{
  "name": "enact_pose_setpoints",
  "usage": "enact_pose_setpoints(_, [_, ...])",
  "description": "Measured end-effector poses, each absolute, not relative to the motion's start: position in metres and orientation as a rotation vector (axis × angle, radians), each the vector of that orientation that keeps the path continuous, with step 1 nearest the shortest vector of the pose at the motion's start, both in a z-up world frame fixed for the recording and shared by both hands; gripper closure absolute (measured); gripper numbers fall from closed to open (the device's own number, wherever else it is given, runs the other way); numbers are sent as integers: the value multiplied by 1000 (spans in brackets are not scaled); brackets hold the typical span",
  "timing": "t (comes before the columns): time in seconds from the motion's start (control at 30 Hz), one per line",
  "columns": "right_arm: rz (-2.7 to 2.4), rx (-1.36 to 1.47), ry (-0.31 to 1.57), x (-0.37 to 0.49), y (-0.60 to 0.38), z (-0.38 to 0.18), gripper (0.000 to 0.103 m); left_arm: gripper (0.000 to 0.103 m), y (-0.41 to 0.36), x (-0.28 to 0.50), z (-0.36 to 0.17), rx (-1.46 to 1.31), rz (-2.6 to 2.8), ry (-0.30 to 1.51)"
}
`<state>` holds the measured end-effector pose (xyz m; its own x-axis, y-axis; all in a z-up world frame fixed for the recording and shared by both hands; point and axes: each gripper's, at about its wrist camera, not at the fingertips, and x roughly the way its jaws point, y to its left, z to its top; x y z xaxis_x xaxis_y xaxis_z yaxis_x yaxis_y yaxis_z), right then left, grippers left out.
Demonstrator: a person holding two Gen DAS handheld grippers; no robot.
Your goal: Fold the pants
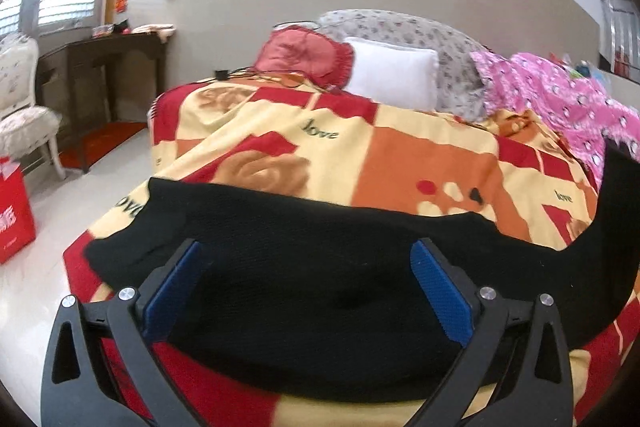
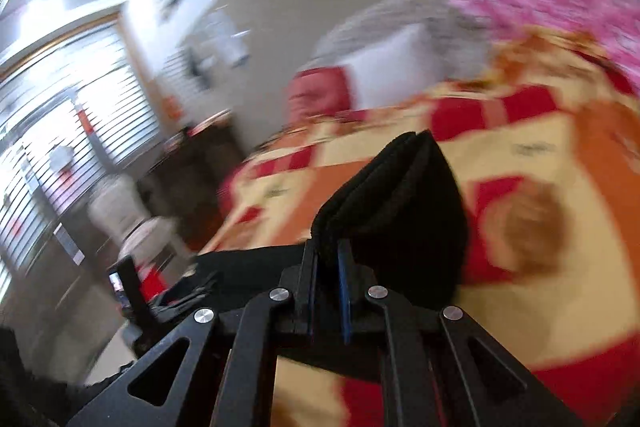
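Note:
Black pants (image 1: 304, 267) lie across the near edge of a bed covered by a red, orange and cream blanket (image 1: 360, 155). My left gripper (image 1: 306, 251) is open, its blue pads spread wide just above the pants, holding nothing. My right gripper (image 2: 328, 255) is shut on a folded end of the pants (image 2: 400, 203), which stands up in a bunch above the blanket (image 2: 540, 155). The right wrist view is blurred by motion. The left gripper shows dimly at the lower left of the right wrist view (image 2: 176, 303).
A red cushion (image 1: 304, 55), a white pillow (image 1: 394, 77) and a pink quilt (image 1: 560, 99) lie at the bed's head. A dark desk (image 1: 104, 75), a white chair (image 1: 24, 107) and a red bag (image 1: 14, 211) stand on the floor to the left.

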<state>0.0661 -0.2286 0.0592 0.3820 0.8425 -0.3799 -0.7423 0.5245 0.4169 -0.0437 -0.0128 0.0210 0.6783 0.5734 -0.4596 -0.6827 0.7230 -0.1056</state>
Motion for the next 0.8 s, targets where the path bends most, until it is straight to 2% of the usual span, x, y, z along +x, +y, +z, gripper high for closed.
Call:
enact_pose_setpoints(0.2, [1252,8,641,42,-127,44,95,0,4,-42,10,-354,732,456])
enact_pose_setpoints(0.4, [1249,-215,782,29,-65,-11,94,0,-4,-45,10,-340,742,447])
enact_pose_setpoints(0.53, [1254,-164,772,28,-73,-25,90,0,-5,-42,11,-331,731,455])
enact_pose_setpoints(0.6, [1263,-146,765,24,-82,-23,82,0,-7,-43,15,-323,708,442])
enact_pose_setpoints(0.8, [1131,-31,677,31,-157,5,78,0,-41,-43,44,-189,416,290])
